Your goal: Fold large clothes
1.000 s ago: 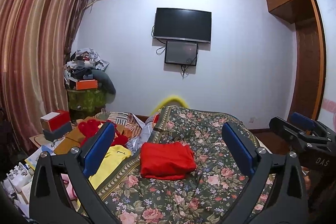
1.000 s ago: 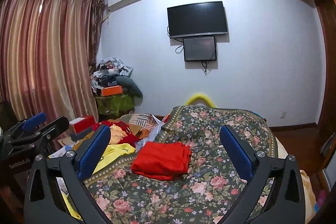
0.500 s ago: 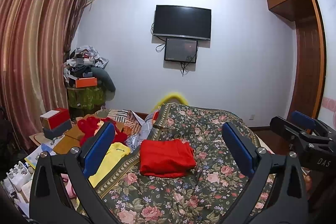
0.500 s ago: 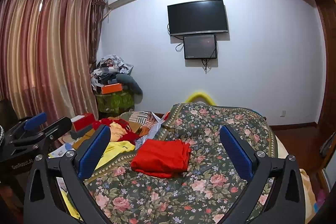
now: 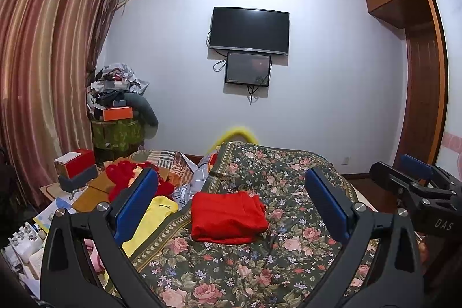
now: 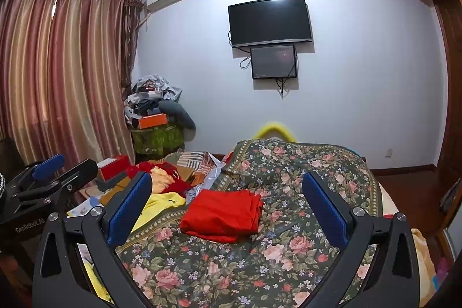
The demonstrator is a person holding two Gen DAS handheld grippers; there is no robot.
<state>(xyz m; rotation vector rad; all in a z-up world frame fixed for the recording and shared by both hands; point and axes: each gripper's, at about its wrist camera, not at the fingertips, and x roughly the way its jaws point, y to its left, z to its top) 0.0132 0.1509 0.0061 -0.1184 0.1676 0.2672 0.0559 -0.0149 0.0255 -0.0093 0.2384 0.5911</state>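
— At the centre of both frames, what lies on the floral bedspread (image 5: 288, 256)?

— A folded red garment (image 5: 228, 217), a neat rectangular stack flat on the cover, framed between the blue finger pads in each view. In the right wrist view it sits a little left of centre (image 6: 222, 215).

— And the tools?

— The left gripper (image 5: 231, 204) has its jaws spread wide with nothing between them; it hangs above the bed, clear of the cloth. The right gripper (image 6: 228, 201) is the same: fingers far apart, nothing held. Each shows in the other's view, the right one at the right edge (image 5: 415, 186) and the left one at the left edge (image 6: 43, 178).

— Anything different from a second ago?

— Little. The jaws were just as wide then, and the garment has not shifted on the cover. The framing has tilted slightly: in the left view the television (image 5: 249, 31) sits a touch lower now than half a second back, and in the right view it has crept upward over the second.

— What surrounds the stack?

— A yellow garment (image 5: 153, 218) lies at lower left beside the bedspread's border, with a heap of red clothing (image 5: 121, 178) behind it. Striped curtains (image 5: 43, 77) fill the left side.
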